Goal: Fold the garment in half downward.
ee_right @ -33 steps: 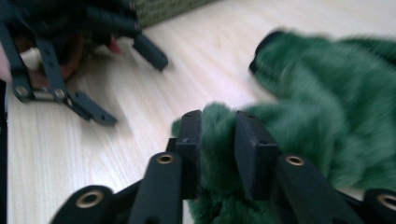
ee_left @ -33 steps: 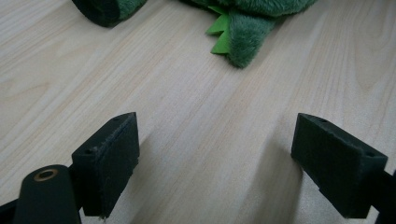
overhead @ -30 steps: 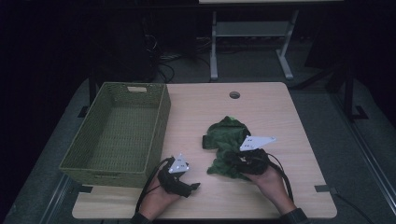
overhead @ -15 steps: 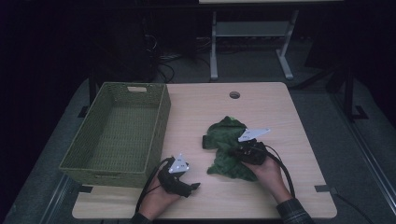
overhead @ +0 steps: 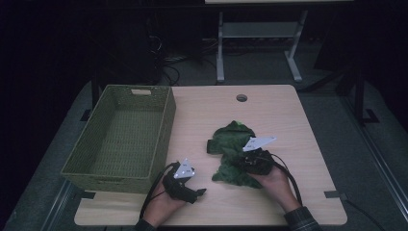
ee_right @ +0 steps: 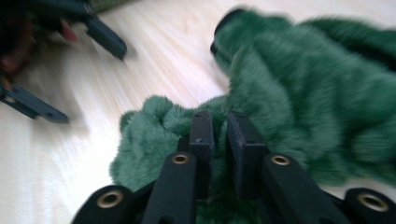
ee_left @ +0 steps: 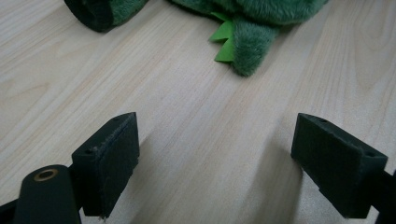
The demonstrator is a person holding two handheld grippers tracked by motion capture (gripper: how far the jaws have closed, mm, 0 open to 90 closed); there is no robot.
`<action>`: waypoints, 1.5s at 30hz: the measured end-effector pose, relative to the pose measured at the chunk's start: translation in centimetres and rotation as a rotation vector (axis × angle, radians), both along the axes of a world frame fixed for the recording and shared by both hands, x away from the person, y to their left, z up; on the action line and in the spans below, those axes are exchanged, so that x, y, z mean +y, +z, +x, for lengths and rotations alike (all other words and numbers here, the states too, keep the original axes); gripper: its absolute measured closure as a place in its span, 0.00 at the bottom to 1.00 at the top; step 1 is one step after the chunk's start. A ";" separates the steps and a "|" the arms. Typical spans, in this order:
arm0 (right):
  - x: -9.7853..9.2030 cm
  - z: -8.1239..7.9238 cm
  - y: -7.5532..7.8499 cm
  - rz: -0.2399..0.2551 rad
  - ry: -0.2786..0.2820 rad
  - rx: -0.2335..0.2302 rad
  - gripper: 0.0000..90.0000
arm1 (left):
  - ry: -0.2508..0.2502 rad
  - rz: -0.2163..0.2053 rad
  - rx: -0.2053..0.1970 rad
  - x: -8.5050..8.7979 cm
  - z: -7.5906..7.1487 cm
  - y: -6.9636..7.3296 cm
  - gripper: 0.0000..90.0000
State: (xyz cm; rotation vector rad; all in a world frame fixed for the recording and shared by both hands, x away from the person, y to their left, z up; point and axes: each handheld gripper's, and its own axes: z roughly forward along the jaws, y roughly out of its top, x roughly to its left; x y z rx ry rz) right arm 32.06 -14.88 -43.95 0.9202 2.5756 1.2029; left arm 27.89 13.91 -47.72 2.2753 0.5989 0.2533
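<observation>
Pinching a green plush toy at the near right of the table

Sitting at the far left is a woven basket [overhead: 120, 139], its near wall just beside the left hand. The left gripper [overhead: 192, 188] rests low on the table [overhead: 288, 120] near the front edge, released: in the left gripper view its two jaws stand wide apart over bare wood, nothing between them. Beyond them in that view lie a furry green limb and a bright green spike of the toy [ee_left: 243, 42], well clear of the jaws.

Right of centre, the toy [overhead: 231, 149] lies crumpled on the table, between the two hands and stretching toward the far side. The right gripper [overhead: 240, 163] lies on the toy's near right part, the hand behind it. In the right gripper view its jaws stand nearly together, a thin fold of green fur [ee_right: 219, 140] clamped between the pads; they have just been opening slightly after a tighter squeeze, with fur between them. That view is blurred; the left gripper [ee_right: 70, 60] shows at its far left, jaws spread
</observation>
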 end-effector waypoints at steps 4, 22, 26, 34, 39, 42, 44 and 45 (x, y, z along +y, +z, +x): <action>-1.9 -0.6 1.2 0.023 -0.025 -0.037 0.83 | 0.001 0.000 0.001 0.0 0.0 0.0 0.16; -9.4 -3.9 0.5 0.025 -0.120 -0.049 0.73 | 0.006 0.000 0.001 -0.2 -0.1 0.0 0.14; -10.8 -4.7 0.3 0.042 -0.140 -0.038 0.72 | 0.004 0.001 -0.001 -0.2 0.0 0.0 0.14; -12.6 -5.8 -0.5 0.042 -0.150 -0.009 0.68 | 0.004 0.001 -0.002 -0.2 0.0 0.0 0.14; -13.1 -6.0 -1.2 0.062 -0.155 0.013 0.65 | -0.001 0.004 0.002 -0.1 0.1 0.0 0.15; -13.1 -6.1 -1.4 0.072 -0.143 0.022 0.65 | -0.001 0.003 0.002 -0.1 0.1 0.0 0.15; -13.0 -6.4 -1.9 0.069 -0.123 0.045 0.65 | -0.001 0.004 0.002 -0.1 0.1 0.0 0.15; -13.0 -6.5 -2.1 0.064 -0.117 0.051 0.65 | -0.001 0.003 0.002 -0.1 0.1 0.0 0.15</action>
